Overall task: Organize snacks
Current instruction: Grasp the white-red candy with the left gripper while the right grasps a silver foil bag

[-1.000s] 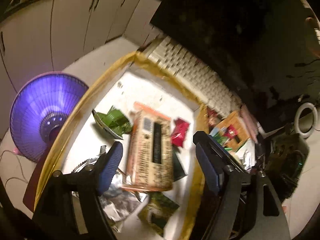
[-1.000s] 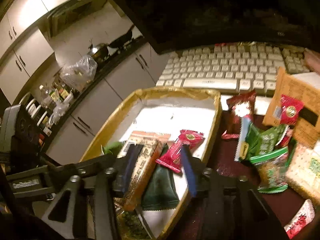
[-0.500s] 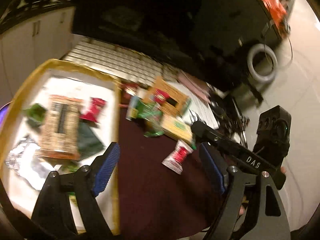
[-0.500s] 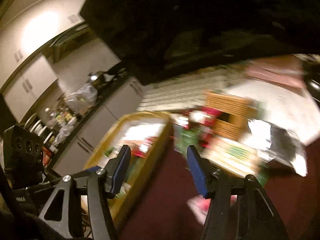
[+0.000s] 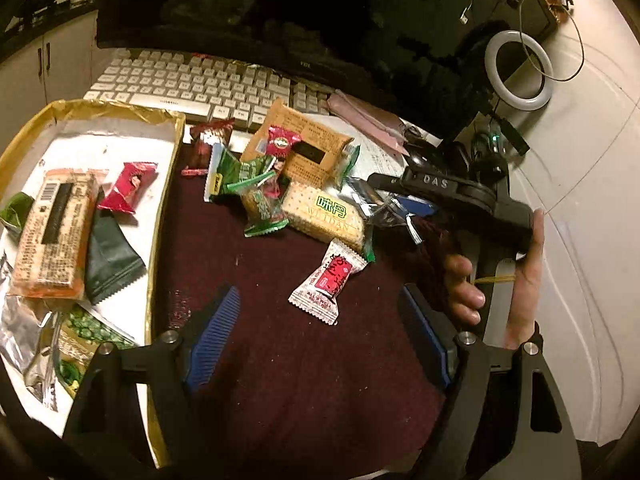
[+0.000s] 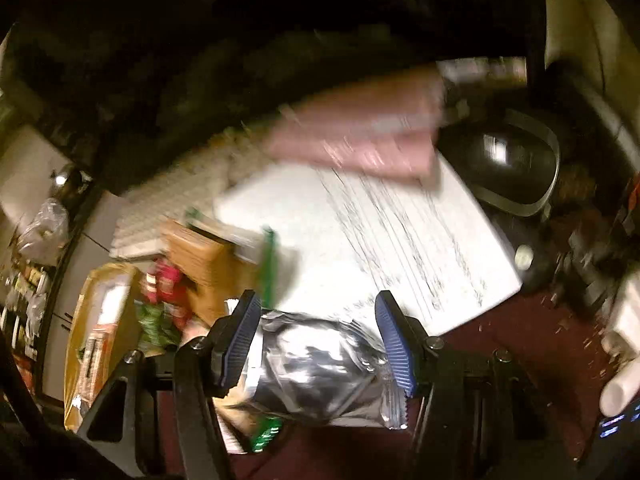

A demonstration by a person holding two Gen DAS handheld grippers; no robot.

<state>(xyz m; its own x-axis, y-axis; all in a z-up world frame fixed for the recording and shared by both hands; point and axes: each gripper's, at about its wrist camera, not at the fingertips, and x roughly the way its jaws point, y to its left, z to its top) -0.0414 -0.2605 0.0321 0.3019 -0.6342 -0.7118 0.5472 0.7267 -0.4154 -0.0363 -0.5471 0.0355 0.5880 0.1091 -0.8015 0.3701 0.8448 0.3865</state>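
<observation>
1. In the left wrist view the left claw stands spread wide at the bottom of the frame, with nothing between its blue pads; only the dark red cloth of the bench lies under it.
2. A white-and-red candy lies alone on the cloth, just above the gap between the pads, at centre frame.
3. The gold-rimmed tray fills the left of the frame and holds an orange cracker pack, a red sachet, a dark green sachet and foil wrappers.
4. A loose heap of snacks sits at upper centre, beside the tray and in front of the white keyboard.
5. At the right, a hand holds the right claw, which reaches toward the heap's right edge.
6. In the blurred right wrist view, the right claw has just been opening; a silver foil packet lies between its pads, which stand apart and do not visibly press it.
</observation>
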